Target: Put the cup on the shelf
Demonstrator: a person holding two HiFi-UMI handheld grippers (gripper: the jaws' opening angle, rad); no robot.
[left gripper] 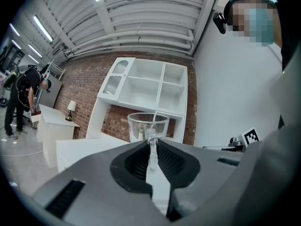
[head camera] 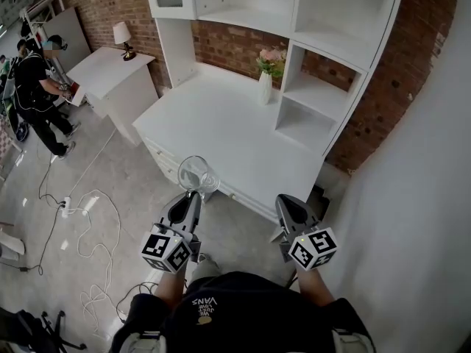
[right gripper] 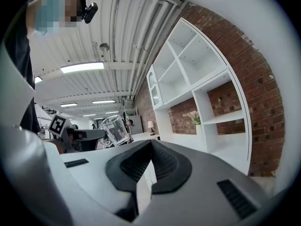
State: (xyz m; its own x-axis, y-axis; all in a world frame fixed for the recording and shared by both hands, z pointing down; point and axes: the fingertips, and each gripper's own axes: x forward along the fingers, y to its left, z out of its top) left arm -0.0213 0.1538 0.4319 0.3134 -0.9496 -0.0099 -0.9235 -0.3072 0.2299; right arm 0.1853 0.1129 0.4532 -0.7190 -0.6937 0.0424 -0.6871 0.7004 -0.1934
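Hovering just before the near edge of the white desk point(head camera: 221, 123), slightly below the frame's centre, a clear glass cup point(head camera: 197, 173) is held in the left claw point(head camera: 193, 197), whose jaws are closed on a thin glass part, seemingly the handle. The right claw point(head camera: 291, 206) is seen at lower right, jaws together with nothing between them. The white shelf unit point(head camera: 324, 43) is seen at upper right, with a white vase point(head camera: 266, 87) of pink flowers beside it on the desk.

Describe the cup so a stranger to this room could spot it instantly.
Find the white desk against the brick wall. Just before its near edge, the left claw grips a cup. It is clear glass and held aloft, unlike the white vase standing on the desk.
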